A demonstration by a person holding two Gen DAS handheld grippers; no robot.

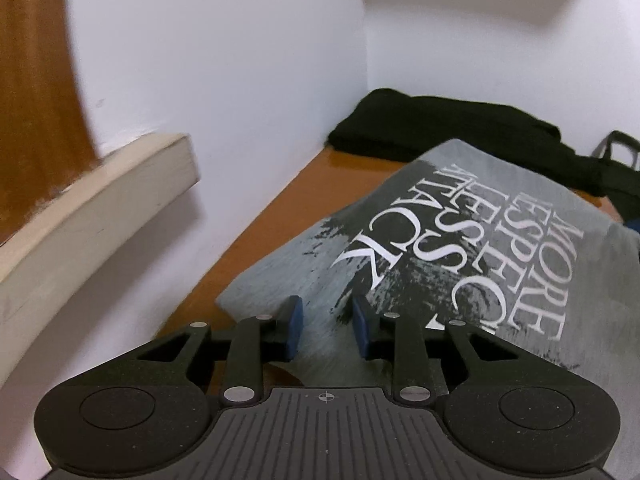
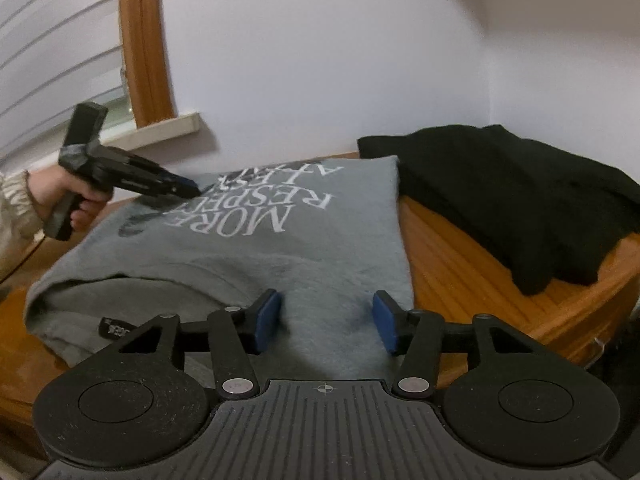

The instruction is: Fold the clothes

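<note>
A grey T-shirt point(image 1: 280, 264) point(image 2: 280, 256) with a dark print and white lettering lies folded on the wooden table point(image 1: 276, 220) point(image 2: 460, 276). My left gripper point(image 1: 328, 326) is at the shirt's edge nearest it. Its blue pads point(image 1: 295, 326) stand a little apart with grey cloth showing in the gap between them. In the right wrist view the left gripper point(image 2: 194, 191) touches the shirt's far left edge, held by a person's hand point(image 2: 86, 204). My right gripper point(image 2: 326, 322) is open, its pads point(image 2: 267, 320) wide apart just over the shirt's near edge by the collar.
A folded black garment point(image 1: 440, 128) point(image 2: 520, 200) lies at the back of the table against the white wall corner. A pale window sill point(image 1: 100, 208) point(image 2: 168, 128) juts out at the left. A dark strap point(image 1: 618, 148) shows at the far right.
</note>
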